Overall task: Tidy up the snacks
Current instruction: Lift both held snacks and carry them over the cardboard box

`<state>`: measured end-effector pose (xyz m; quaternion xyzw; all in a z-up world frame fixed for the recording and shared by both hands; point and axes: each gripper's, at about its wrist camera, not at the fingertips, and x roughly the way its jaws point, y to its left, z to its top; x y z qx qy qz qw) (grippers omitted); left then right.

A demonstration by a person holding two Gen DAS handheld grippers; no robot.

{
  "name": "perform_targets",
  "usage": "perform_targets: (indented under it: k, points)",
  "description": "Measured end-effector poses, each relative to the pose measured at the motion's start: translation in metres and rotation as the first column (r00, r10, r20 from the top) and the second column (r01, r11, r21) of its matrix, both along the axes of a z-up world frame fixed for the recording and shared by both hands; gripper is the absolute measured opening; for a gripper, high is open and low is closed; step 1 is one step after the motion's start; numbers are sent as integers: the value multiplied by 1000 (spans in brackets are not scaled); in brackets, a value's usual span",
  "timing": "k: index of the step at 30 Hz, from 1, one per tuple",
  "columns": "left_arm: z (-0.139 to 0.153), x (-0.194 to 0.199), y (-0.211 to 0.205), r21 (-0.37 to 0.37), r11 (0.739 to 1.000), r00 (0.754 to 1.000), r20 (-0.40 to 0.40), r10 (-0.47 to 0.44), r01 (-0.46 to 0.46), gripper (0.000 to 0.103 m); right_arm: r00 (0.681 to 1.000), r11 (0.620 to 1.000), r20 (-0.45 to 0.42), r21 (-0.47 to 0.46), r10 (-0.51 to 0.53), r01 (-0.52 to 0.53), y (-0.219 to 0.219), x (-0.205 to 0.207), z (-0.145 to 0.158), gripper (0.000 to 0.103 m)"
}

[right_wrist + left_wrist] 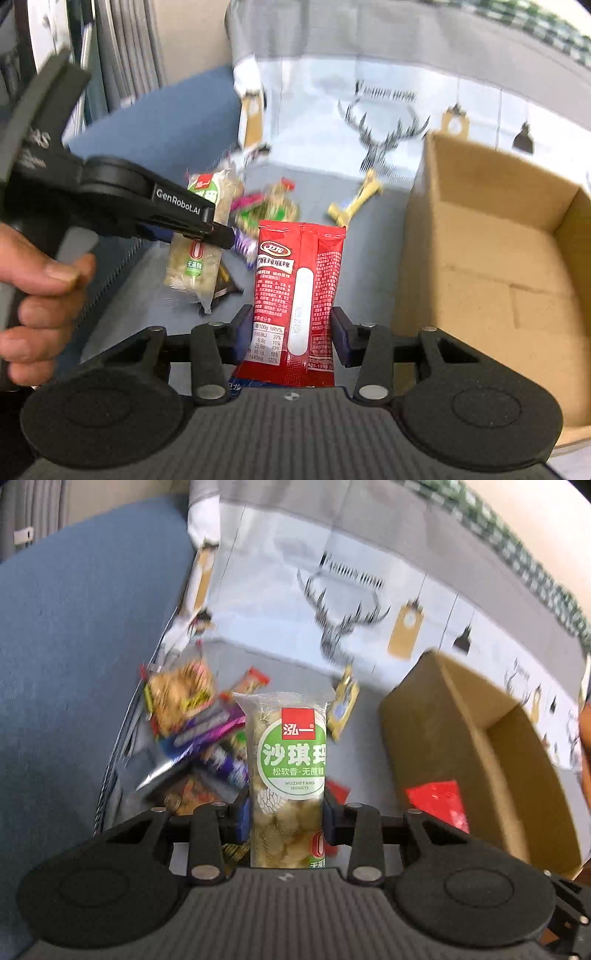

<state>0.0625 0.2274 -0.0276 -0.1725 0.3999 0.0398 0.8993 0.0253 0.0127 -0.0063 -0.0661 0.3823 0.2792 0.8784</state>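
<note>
My left gripper [286, 818] is shut on a green-labelled sachima snack pack [286, 771] and holds it upright above the table. It also shows in the right wrist view [197, 240], gripped by the left gripper [221, 234]. My right gripper [291, 334] is shut on a red spicy snack packet [299, 295], held upright just left of an open cardboard box [491, 266]. The box also shows in the left wrist view [476, 746], with the red packet [439, 803] in front of it. A pile of loose snacks [192, 731] lies on the table to the left.
A yellow snack bar [356, 205] lies alone on the grey tablecloth with deer print [351, 602]. More wrappers [266, 214] lie mid-table. A blue surface [74, 646] lies beyond the table's left edge. A hand [40, 295] holds the left gripper.
</note>
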Motion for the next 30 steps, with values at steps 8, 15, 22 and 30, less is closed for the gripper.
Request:
perform_targets:
  k: [8, 15, 22, 30]
  points:
    - [30, 0, -31, 37, 999, 985, 167, -32, 27, 40, 993, 993, 108, 113, -56, 44, -56, 8, 40, 45]
    - [53, 3, -74, 8, 997, 972, 223, -72, 72, 40, 961, 980, 213, 131, -178, 152, -120, 53, 72, 45]
    - [68, 17, -131, 14, 991, 961, 242, -135, 136, 40, 936, 939, 124, 147, -329, 310, -174, 70, 32, 45]
    - [65, 39, -186, 11, 980, 938, 287, -195, 201, 40, 904, 912, 145, 155, -402, 380, -202, 74, 23, 45]
